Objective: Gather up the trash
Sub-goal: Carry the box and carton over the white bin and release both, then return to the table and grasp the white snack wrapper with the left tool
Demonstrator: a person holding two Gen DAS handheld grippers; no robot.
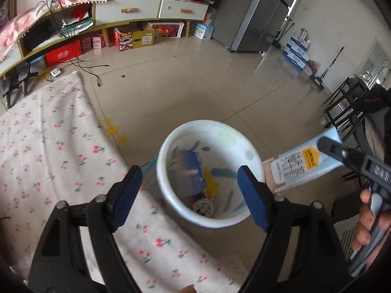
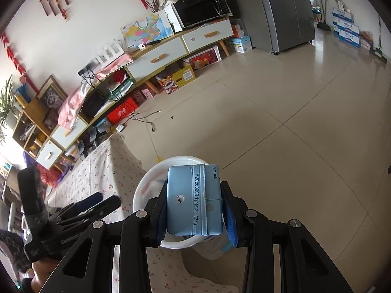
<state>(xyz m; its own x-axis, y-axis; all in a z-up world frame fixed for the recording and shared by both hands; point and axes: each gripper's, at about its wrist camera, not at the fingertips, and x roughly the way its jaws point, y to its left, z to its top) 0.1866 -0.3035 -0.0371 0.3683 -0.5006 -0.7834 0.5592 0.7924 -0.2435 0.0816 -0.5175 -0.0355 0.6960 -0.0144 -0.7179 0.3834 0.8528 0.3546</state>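
1. Right wrist view: right tool (image 2: 194, 210) clamped on a light-blue drink carton (image 2: 194, 200), pads pressed against its two side walls, printed end panel with a punctured straw hole facing the lens.
2. Carton position: held in the air directly above the white trash bin (image 2: 146, 190); bin stands on the floor just beside the cloth-covered tabletop (image 2: 105, 171).
3. Left wrist view: left tool (image 1: 189, 195) spread wide, nothing between the pads, hovering over the tabletop (image 1: 48, 146) edge with the trash bin (image 1: 210, 171) framed between the fingers.
4. Same view, right edge: carton (image 1: 300, 166) seen from the side, gripped near its far end by the right tool (image 1: 337, 151), label side up, near the bin rim but not yet over its centre as seen from this angle.
5. Bin contents: a blue wrapper (image 1: 193, 173), a yellow scrap and a small round printed lid or cup; exact identity unclear.
6. Handling judgement: carton probably empty, therefore light; walls thin paperboard, stiff along the folded edges, soft across the flat faces. Coated surface likely slick.
7. Grip advice: hold across the narrow faces near an end seam, where folds resist crushing; moderate squeeze only, since excess force could buckle the walls and expel any residue.
8. Release judgement: low weight means a possible drift or a bounce off the rim; release best made low and centred over the opening.
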